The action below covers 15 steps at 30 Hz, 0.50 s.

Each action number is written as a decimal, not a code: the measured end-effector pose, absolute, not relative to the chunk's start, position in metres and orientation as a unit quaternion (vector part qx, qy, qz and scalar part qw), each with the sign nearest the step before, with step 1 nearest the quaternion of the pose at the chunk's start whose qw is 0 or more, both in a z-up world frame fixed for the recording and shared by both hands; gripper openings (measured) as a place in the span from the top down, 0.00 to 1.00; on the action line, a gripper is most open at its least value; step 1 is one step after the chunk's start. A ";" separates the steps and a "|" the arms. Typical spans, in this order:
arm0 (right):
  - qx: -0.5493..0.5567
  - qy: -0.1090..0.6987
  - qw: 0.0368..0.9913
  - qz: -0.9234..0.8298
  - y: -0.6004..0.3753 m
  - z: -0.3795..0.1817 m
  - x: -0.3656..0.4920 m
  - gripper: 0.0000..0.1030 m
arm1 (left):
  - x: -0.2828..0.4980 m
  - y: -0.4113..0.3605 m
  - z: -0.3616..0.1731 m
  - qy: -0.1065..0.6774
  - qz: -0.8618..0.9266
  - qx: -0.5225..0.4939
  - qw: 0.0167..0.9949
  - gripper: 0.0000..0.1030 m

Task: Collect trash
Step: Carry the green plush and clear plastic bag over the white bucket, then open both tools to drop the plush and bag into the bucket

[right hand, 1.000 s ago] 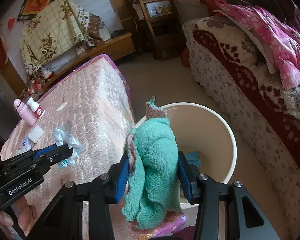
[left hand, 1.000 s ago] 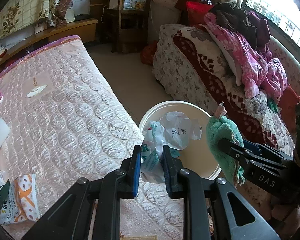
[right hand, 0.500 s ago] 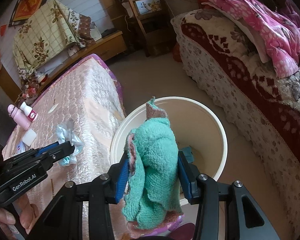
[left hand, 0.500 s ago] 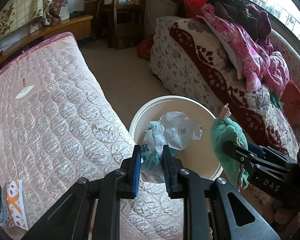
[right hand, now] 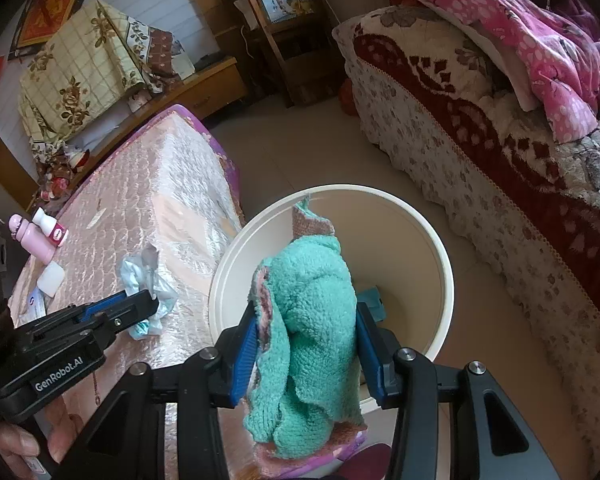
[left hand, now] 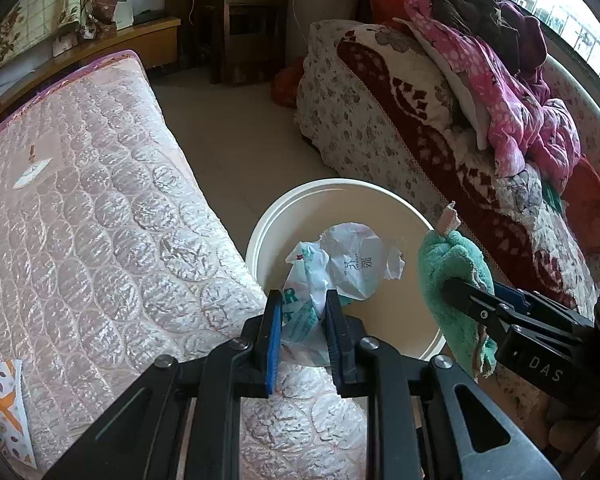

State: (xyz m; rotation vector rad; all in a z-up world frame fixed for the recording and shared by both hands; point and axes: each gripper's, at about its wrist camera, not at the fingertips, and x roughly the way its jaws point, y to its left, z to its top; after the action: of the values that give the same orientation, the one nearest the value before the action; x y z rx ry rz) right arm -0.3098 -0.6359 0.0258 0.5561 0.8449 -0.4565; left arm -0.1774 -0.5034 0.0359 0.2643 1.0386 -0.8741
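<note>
The left gripper [left hand: 300, 312] is clamped on a wrapper [left hand: 340, 264] over the bin [left hand: 260, 232] rim beside the mattress [left hand: 100, 200] edge. The right gripper [right hand: 306, 336] pinches a towel [right hand: 312, 320] above the bin's open mouth.

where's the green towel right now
The green towel is clamped in the right gripper, held over the near rim of the white bin, between the mattress and the sofa.

Home bedroom: quilted mattress [left hand: 100, 240], blanket-draped bed [left hand: 420, 120], clothes pile [left hand: 512, 92].
</note>
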 end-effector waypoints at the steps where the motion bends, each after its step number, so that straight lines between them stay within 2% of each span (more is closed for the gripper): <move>1: 0.264 0.401 0.850 -0.217 -0.636 0.025 -0.309 0.53 | -0.177 -0.504 0.035 0.479 -0.404 0.121 0.770 0.79; 15: 0.261 0.405 0.847 -0.223 -0.640 0.021 -0.304 0.53 | -0.173 -0.520 0.028 0.482 -0.419 0.106 0.762 0.79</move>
State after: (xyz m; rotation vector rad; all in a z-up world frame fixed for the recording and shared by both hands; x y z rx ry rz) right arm -0.3040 -0.6402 0.0213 0.5514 0.8540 -0.4707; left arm -0.1734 -0.5203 0.0276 0.2303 1.0494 -0.9123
